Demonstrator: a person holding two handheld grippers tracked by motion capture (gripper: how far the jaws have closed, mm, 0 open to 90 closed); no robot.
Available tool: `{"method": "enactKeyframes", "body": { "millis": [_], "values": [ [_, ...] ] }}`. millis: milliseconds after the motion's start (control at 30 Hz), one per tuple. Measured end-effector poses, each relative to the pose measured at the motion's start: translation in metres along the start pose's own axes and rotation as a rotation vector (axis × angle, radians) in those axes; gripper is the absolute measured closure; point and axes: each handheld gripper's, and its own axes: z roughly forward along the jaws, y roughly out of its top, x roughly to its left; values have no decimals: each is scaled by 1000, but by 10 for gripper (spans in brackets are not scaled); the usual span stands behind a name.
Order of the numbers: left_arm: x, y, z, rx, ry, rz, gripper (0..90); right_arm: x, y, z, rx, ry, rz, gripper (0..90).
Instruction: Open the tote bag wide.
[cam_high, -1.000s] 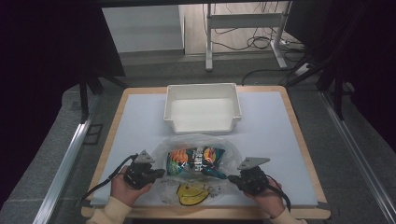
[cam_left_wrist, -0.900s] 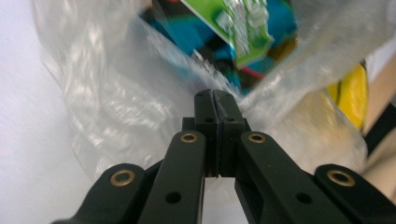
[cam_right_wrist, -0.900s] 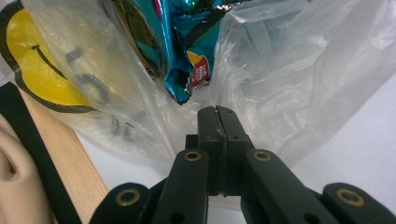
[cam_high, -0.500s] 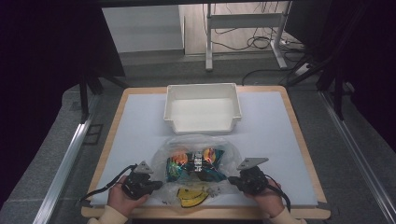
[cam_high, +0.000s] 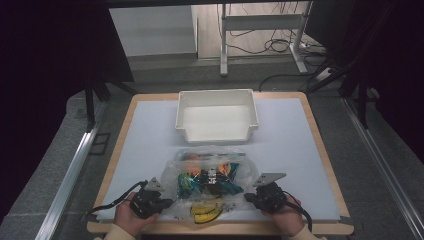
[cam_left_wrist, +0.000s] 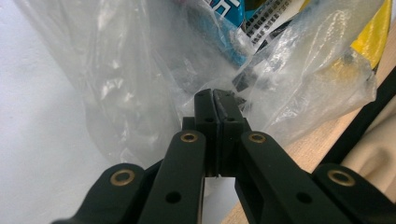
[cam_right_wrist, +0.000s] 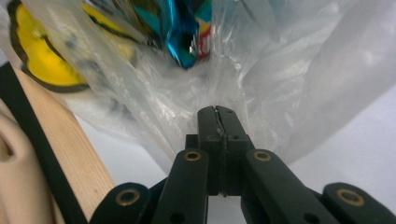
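Note:
A clear plastic bag (cam_high: 210, 177) holding colourful snack packets, blue, orange and yellow, lies on the pale mat near the front edge. My left gripper (cam_high: 169, 202) is at the bag's near left corner, and its jaws are shut on the film (cam_left_wrist: 214, 95). At the bag's near right side, my right gripper (cam_high: 248, 198) is likewise shut on a fold of the film (cam_right_wrist: 216, 112). A blue packet (cam_right_wrist: 184, 32) and a yellow one (cam_right_wrist: 44, 60) show through the plastic. A hand holds each gripper at the table's front edge.
An empty white bin (cam_high: 216, 115) stands behind the bag at the middle of the mat (cam_high: 290, 140). The wooden table edge (cam_high: 225, 229) runs just below the hands. Dark frames and rails flank the table.
My left gripper has moved down and toward the near edge, drawing the bag's left corner with it. The right gripper has stayed in place.

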Motion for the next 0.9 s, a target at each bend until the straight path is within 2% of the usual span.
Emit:
{"method": "enactKeyframes", "body": {
  "millis": [200, 367, 500, 633, 700, 800, 900],
  "values": [
    [0, 0, 0, -6, 1, -2, 900, 1, 1, -6, -28, -8, 1, 884],
    [0, 1, 0, -15, -1, -4, 900, 13, 11, -31, -143, 49, -2, 884],
    [1, 2, 0, -20, -6, -8, 900, 29, 28, -34, -208, 94, -33, 884],
    [1, 2, 0, -24, -8, -11, 900, 44, 50, -14, -203, 102, -89, 884],
    [1, 2, 0, -24, -8, -8, 900, 50, 57, 2, -171, 95, -103, 884],
    [1, 2, 0, -27, -8, -10, 900, 58, 62, 22, -132, 98, -123, 884],
    [1, 2, 0, -26, -8, -6, 900, 65, 61, 32, -107, 113, -135, 884]
  ]
}}
